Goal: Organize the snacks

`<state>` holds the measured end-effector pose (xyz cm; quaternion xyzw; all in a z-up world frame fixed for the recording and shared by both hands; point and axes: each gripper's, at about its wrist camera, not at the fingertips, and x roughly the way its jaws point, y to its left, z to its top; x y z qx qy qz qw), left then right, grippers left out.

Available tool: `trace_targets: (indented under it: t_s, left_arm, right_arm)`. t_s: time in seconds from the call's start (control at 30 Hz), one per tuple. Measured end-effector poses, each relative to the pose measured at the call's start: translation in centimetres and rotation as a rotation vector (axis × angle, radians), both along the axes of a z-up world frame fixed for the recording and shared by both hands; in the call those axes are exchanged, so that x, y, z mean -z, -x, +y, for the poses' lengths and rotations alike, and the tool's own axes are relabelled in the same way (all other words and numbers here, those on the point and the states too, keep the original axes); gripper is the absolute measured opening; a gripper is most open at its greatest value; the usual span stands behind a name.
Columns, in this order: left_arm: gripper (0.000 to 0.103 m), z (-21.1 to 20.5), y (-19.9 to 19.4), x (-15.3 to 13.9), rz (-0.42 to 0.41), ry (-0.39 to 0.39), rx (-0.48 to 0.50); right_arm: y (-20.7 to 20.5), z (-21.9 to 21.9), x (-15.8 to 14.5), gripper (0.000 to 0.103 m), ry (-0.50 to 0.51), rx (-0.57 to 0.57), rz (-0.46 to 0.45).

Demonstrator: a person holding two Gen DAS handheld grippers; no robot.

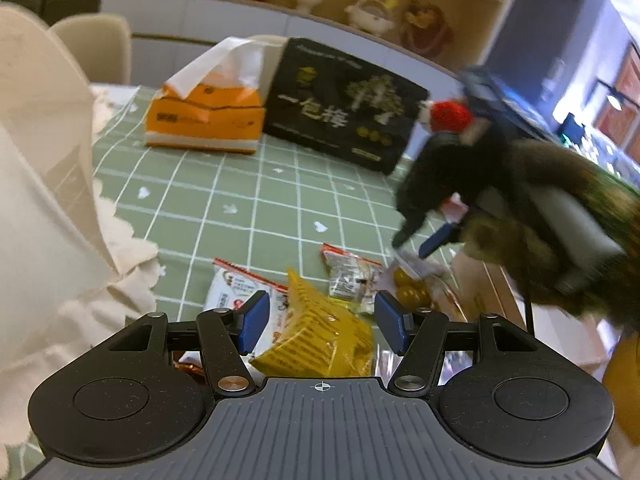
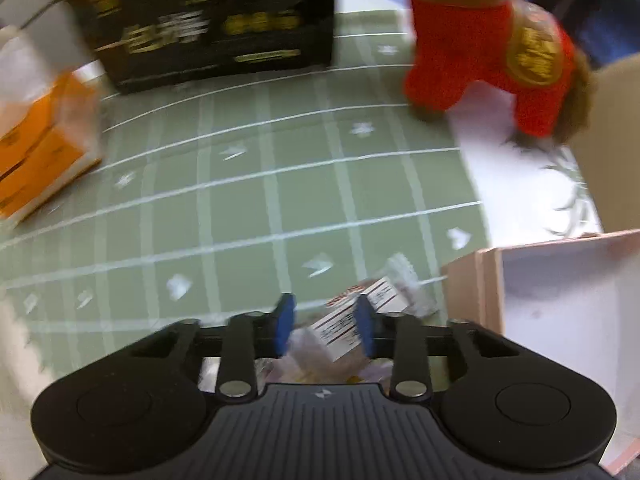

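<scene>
Several snack packets lie on the green checked tablecloth (image 1: 240,184). A yellow packet (image 1: 324,332) lies between the open fingers of my left gripper (image 1: 322,322). A white and red packet (image 1: 236,296) and a smaller packet (image 1: 348,276) lie beside it, with a clear pack of yellow balls (image 1: 412,292) to the right. My right gripper (image 2: 325,326) is closed on a clear snack packet with a white label (image 2: 344,328), close to an open pink-edged box (image 2: 560,300). It also shows blurred in the left wrist view (image 1: 420,236), held by a dark-gloved hand.
An orange tissue pack (image 1: 204,116) and a black box with gold print (image 1: 340,112) stand at the back. A red plush toy (image 2: 492,52) stands on the right, above the box. A cream cloth (image 1: 48,200) hangs at the left.
</scene>
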<state>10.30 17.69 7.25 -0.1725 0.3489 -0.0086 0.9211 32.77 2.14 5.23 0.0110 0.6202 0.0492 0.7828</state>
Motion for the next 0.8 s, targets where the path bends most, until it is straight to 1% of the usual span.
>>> trace_targets:
  t_s: [0.03, 0.1, 0.13, 0.17, 0.23, 0.33, 0.4, 0.47, 0.5, 0.6, 0.67, 0.7, 0.73, 0.8]
  left_arm:
    - [0.064, 0.0, 0.0, 0.0, 0.006, 0.007, -0.007]
    - [0.064, -0.2, 0.1, -0.2, 0.014, 0.003, -0.011]
    - [0.064, -0.4, 0.2, -0.4, 0.013, -0.004, -0.011]
    - [0.064, -0.6, 0.4, -0.7, 0.013, -0.008, -0.011]
    - [0.064, -0.9, 0.8, -1.1, 0.016, -0.006, -0.017]
    - [0.064, -1.5, 1.3, -1.4, 0.036, -0.001, -0.021]
    - [0.064, -2.4, 1.4, -1.4, 0.060, 0.006, -0.002]
    - [0.064, -3.7, 1.2, -1.3, 0.084, 0.009, 0.036]
    - [0.064, -4.4, 0.9, -1.4, 0.087, -0.005, 0.058]
    - [0.064, -7.2, -1.1, -1.9, 0.066, -0.103, 0.160]
    - [0.064, -8.7, -3.4, -2.0, 0.068, -0.152, 0.233]
    - [0.064, -9.2, -4.9, -1.7, 0.085, -0.167, 0.258]
    - [0.064, -9.6, -6.3, -1.3, 0.109, -0.172, 0.271]
    - [0.064, -10.1, -9.1, -0.1, 0.175, -0.194, 0.280]
  right_arm:
    - [0.6, 0.0, -0.1, 0.016, -0.011, -0.020, 0.010]
    - [2.1, 0.1, -0.2, 0.014, -0.037, -0.063, 0.033]
    - [2.9, 0.1, 0.0, 0.010, -0.051, -0.077, 0.049]
    - [3.8, 0.0, -0.1, 0.008, -0.066, -0.093, 0.053]
    - [5.7, -0.2, -0.4, 0.007, -0.106, -0.139, 0.077]
    - [8.9, -1.4, -0.6, 0.007, -0.170, -0.191, 0.147]
    - [11.2, -2.8, -0.6, 0.007, -0.209, -0.215, 0.184]
    - [13.0, -4.7, -1.1, 0.008, -0.247, -0.253, 0.188]
    - [14.0, -5.9, -1.7, 0.008, -0.254, -0.279, 0.163]
    - [16.8, -9.9, -3.6, 0.009, -0.224, -0.334, 0.034]
    - [18.2, -12.8, -4.2, 0.014, -0.210, -0.351, -0.029]
    - [18.5, -14.0, -4.2, 0.016, -0.205, -0.355, -0.053]
    - [19.0, -15.2, -4.1, 0.020, -0.193, -0.358, -0.080]
    - [20.0, -16.9, -3.7, 0.023, -0.144, -0.369, -0.144]
